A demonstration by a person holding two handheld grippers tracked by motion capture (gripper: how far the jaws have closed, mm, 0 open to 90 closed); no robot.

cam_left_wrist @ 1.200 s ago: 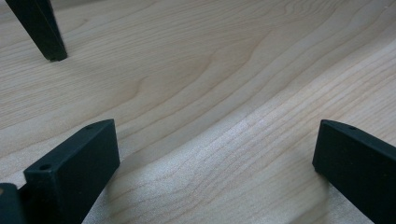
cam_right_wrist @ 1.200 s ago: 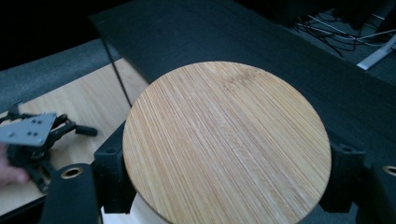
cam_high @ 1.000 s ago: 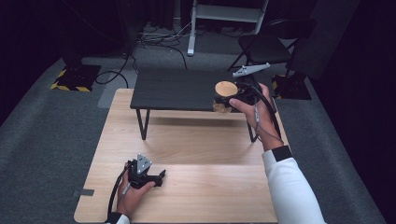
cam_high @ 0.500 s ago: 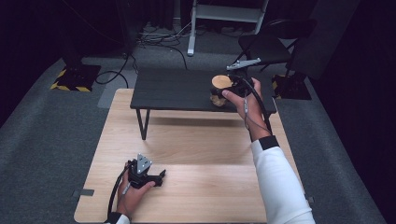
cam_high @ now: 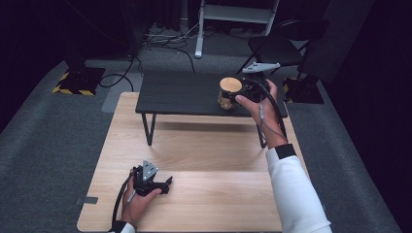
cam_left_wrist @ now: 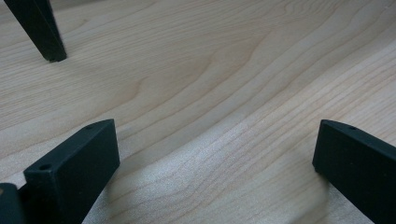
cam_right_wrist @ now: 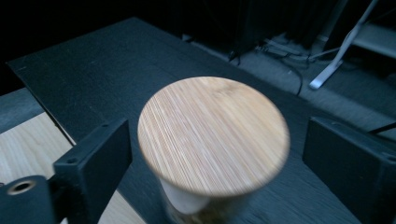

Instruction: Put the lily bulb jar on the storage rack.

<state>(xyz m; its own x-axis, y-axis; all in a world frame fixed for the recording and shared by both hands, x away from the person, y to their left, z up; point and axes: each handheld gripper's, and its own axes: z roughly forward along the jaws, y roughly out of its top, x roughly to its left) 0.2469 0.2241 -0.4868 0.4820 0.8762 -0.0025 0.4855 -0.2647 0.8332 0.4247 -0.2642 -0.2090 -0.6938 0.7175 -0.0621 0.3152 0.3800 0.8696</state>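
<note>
While the high view places the jar (cam_high: 229,93) on the right part of the dark raised surface (cam_high: 184,94), the right gripper view brings it close: a round wooden lid (cam_right_wrist: 213,134), slightly blurred, sits between the two black jaws, which stand wide on either side and do not touch it. That nearer view also shows a pale neck under the lid, which the high view does not. From above, the right hand-held gripper (cam_high: 245,90) sits just beside the jar on its right, with its grey plate pointing away from the person. The right hand (cam_high: 257,104) wraps the tool, the forearm stretched forward in a white sleeve (cam_high: 294,194).

Near the front edge of the light wooden surface (cam_high: 204,145), the left hand-held gripper (cam_high: 167,183) lies low in the left hand (cam_high: 136,201), jaws pointing right. Its own view shows both jaws spread far apart over bare wood grain, holding nothing, with a black leg (cam_left_wrist: 39,30) of the raised surface at the upper left.
</note>
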